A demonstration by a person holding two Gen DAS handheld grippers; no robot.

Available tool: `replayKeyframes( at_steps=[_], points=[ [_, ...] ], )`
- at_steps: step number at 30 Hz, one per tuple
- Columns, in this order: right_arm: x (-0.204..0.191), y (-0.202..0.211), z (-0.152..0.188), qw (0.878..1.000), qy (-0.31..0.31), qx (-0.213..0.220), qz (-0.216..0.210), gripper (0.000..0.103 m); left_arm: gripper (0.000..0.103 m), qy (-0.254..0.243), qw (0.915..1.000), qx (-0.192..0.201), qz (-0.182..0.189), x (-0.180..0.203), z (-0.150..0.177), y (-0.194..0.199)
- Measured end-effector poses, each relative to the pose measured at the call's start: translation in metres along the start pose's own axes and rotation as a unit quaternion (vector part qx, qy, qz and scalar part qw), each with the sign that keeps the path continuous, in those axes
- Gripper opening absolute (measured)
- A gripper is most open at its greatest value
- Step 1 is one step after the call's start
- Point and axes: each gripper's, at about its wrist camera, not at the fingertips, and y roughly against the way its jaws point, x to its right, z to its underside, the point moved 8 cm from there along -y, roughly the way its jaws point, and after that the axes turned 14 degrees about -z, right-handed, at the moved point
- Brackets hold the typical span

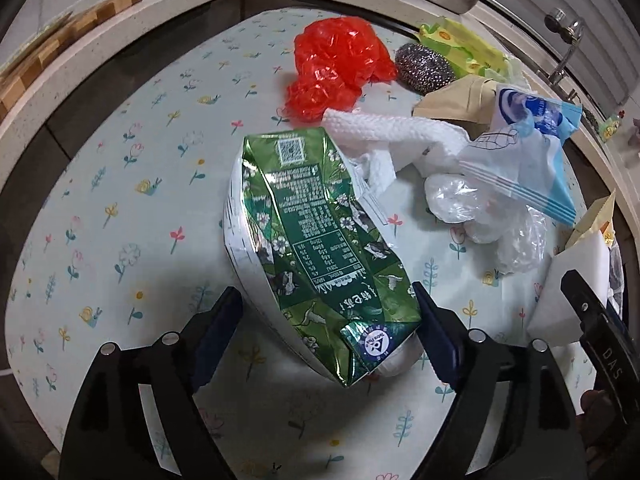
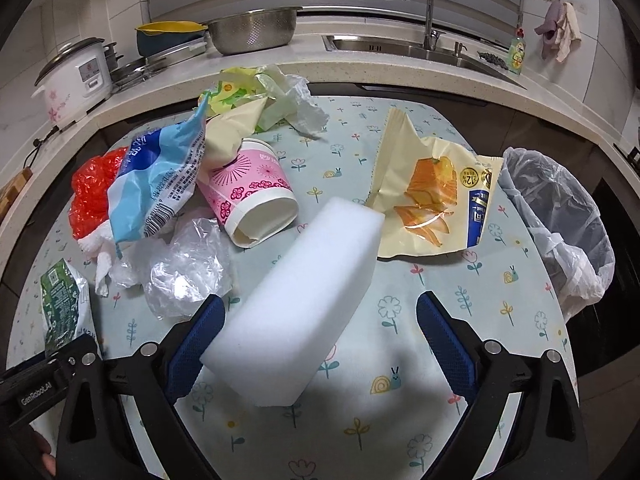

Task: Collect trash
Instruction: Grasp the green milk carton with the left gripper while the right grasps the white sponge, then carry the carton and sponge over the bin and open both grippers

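Note:
My left gripper (image 1: 328, 316) is open, its blue pads on either side of a crushed green milk carton (image 1: 316, 240) lying on the flowered table; the right pad touches its near end. My right gripper (image 2: 318, 328) is open around a white sponge block (image 2: 304, 300) that lies tilted on the table, close to the left pad and apart from the right one. The carton also shows in the right wrist view (image 2: 60, 304). A bin lined with a clear bag (image 2: 560, 224) stands off the table's right edge.
Loose trash lies on the table: a red plastic bag (image 1: 336, 64), white paper towel (image 1: 392, 136), blue-white wrapper (image 2: 156, 184), pink paper cup (image 2: 256, 192), clear plastic (image 2: 184, 268), yellow snack bag (image 2: 432, 192). A steel scourer (image 1: 424, 68) lies behind. A counter with a sink (image 2: 400, 46) rings the table.

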Motion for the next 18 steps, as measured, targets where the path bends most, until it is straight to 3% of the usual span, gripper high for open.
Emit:
replayKeyframes(
  at_steps=[3,9,18],
  points=[
    [0.004,-0.002,0.003,1.000,-0.009,-0.007,-0.008,0.075,0.064,-0.009,0.9999,0.010,0.000,0.003,0.001,0.003],
    [0.009,0.001,0.007,0.999,-0.025,-0.013,-0.026,0.039,0.063,-0.019,0.9998,0.009,0.006,0.006,0.007,0.012],
    [0.012,0.039,0.003,0.998,-0.025,0.017,-0.050,0.036,0.063,-0.059,0.9965,0.058,0.013,0.027,0.022,0.060]
  ],
)
